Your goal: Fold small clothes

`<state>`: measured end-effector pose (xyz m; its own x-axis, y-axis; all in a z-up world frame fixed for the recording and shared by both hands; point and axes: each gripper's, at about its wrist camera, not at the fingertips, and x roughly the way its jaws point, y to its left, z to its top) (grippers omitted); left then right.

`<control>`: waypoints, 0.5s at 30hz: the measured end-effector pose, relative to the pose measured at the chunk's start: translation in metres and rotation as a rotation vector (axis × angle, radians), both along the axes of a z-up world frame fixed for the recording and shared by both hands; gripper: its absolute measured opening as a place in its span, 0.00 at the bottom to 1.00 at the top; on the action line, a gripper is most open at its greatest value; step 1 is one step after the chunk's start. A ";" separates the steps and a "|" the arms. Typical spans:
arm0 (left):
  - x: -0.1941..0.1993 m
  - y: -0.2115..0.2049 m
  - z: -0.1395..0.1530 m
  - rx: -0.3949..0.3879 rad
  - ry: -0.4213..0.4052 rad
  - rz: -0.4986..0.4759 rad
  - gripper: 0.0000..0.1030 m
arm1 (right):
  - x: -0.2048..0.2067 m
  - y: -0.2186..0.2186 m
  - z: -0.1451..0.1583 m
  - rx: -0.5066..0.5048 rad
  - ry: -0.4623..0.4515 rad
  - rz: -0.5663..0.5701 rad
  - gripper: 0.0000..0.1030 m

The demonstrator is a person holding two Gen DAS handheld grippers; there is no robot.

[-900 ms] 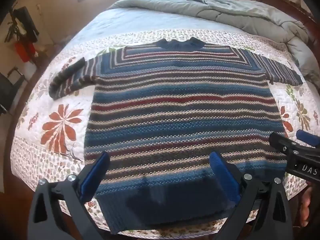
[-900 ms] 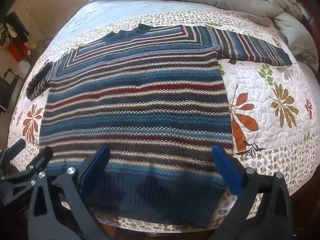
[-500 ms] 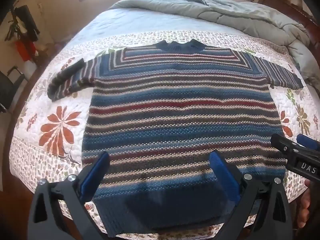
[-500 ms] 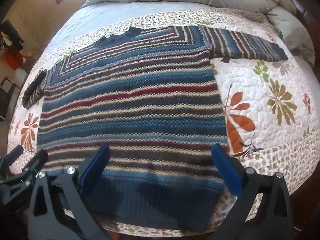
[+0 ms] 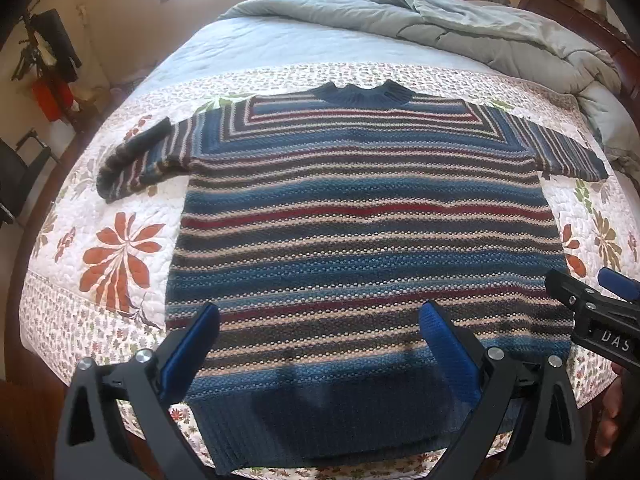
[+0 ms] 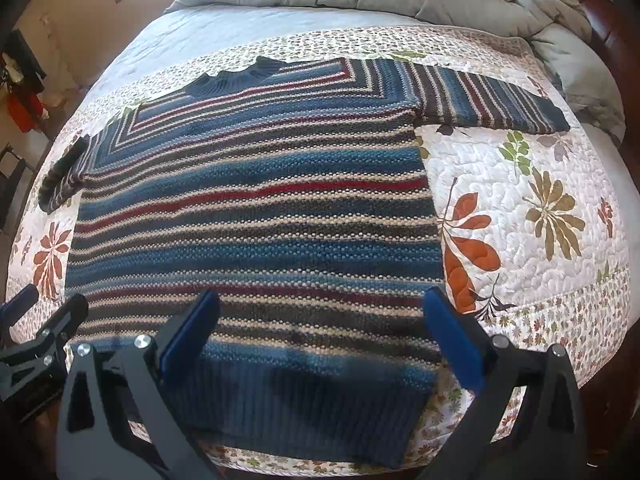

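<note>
A striped knit sweater in blue, red, cream and dark bands lies flat on the bed, neck away from me, both sleeves spread out; it also shows in the right wrist view. Its dark blue hem lies at the near bed edge. My left gripper is open and empty, held above the hem's left half. My right gripper is open and empty above the hem's right half. Each gripper shows at the other view's edge, the right one and the left one.
The sweater rests on a white floral quilt over a pale blue sheet. A bunched grey comforter lies at the far side. A dark wooden bed frame runs along the right. A chair stands at the left.
Both grippers have drifted slightly back and up from the bed, so the sweater sits a little farther down in view. The jaws stay open. The sweater has not moved.
</note>
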<state>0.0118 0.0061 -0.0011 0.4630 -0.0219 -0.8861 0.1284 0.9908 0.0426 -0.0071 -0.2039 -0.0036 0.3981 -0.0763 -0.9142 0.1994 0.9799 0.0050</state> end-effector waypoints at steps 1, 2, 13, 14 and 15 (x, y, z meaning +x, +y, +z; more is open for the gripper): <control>0.000 0.001 0.000 -0.002 -0.001 0.000 0.97 | 0.000 0.000 0.000 -0.001 0.001 0.000 0.98; 0.000 0.001 0.000 -0.001 -0.002 0.001 0.97 | 0.000 0.000 0.000 -0.001 0.001 0.000 0.98; 0.000 -0.004 -0.002 0.003 0.004 0.001 0.97 | 0.000 -0.002 -0.008 0.007 0.013 0.006 0.98; 0.000 -0.004 -0.002 0.004 0.004 0.001 0.97 | 0.000 -0.002 -0.009 0.008 0.014 0.006 0.98; 0.000 -0.004 -0.002 0.005 0.004 0.002 0.97 | 0.000 -0.002 -0.010 0.008 0.017 0.007 0.98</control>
<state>0.0118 0.0020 -0.0030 0.4592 -0.0172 -0.8882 0.1271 0.9908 0.0465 -0.0072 -0.2062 -0.0134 0.3833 -0.0667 -0.9212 0.1930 0.9812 0.0092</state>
